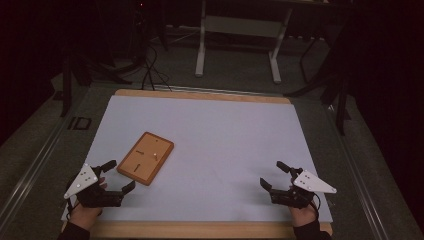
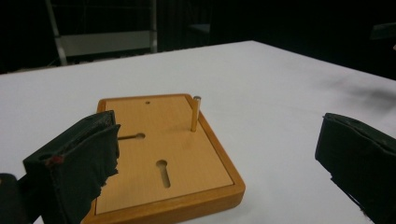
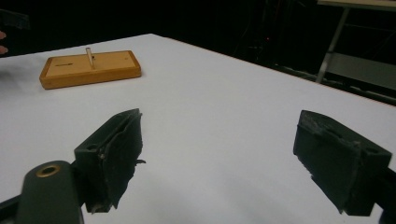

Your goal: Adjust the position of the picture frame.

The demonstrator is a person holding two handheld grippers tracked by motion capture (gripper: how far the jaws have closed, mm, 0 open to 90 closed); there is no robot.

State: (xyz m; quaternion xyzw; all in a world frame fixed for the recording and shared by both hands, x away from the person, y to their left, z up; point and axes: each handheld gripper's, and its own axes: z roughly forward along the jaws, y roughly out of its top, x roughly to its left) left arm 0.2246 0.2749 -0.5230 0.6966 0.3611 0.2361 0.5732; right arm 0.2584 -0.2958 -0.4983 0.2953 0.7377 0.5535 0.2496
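**Wooden peg board near the left tongs, both tongs wide and empty**

The wooden board (image 1: 145, 157) lies flat on the left half of the worktop (image 1: 225, 135), turned at an angle to its edges. It is a shallow tray with a raised rim, and one thin peg (image 2: 195, 113) stands upright in it close to one long side. In the left gripper view two keyhole-shaped slots are cut into its face, with a small round hole near the far rim.

The worktop is covered by a pale, plain sheet, with a strip of bare wood showing along its near and far edges. Around it the room is dim: grey carpeted floor, dark cables trailing across it beyond the far edge, and the white legs of another table (image 1: 237, 42) at the back.

The left tongs (image 1: 119, 176) sit just beside the near corner of the board, spread wide with nothing between them; from their own camera the board's near corner lies in the gap, and I cannot tell whether they touch it. The right tongs (image 1: 272, 175) rest well apart from the board, over the right near part of the sheet, likewise spread and gripping nothing. A hand holds each from the near edge.
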